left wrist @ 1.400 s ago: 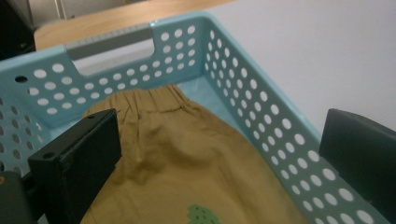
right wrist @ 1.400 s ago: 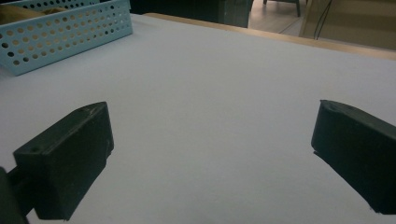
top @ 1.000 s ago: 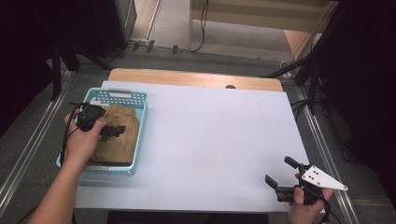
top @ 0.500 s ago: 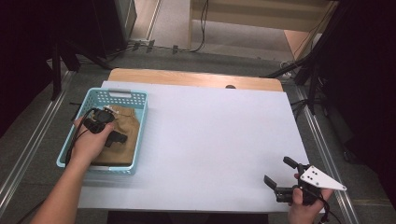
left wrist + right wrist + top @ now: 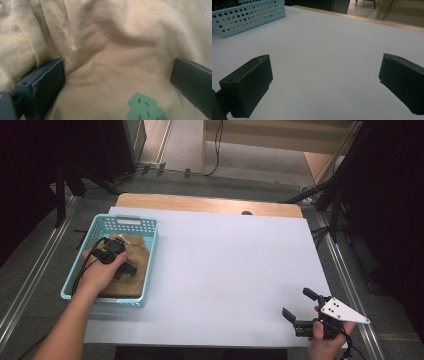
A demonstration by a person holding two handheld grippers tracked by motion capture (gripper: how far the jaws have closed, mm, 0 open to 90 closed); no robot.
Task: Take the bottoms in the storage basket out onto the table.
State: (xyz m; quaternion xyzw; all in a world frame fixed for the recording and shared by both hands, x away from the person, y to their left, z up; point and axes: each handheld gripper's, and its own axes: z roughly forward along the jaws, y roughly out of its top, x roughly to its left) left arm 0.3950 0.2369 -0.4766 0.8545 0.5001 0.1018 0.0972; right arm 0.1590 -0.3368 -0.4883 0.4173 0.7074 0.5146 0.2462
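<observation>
Tan cotton cloth (image 5: 110,50) w/ green print, no legible text, lies in light-blue perforated plastic basket (image 5: 145,265), frame left. Left gripper (image 5: 124,266) pressed on it, jaws apart. Right gripper (image 5: 300,312) gapes, lower right, holding nothing.

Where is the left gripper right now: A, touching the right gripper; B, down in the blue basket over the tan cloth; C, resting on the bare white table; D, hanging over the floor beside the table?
B: the left gripper sits inside the blue basket, its open jaws pressed against the tan cloth.
</observation>
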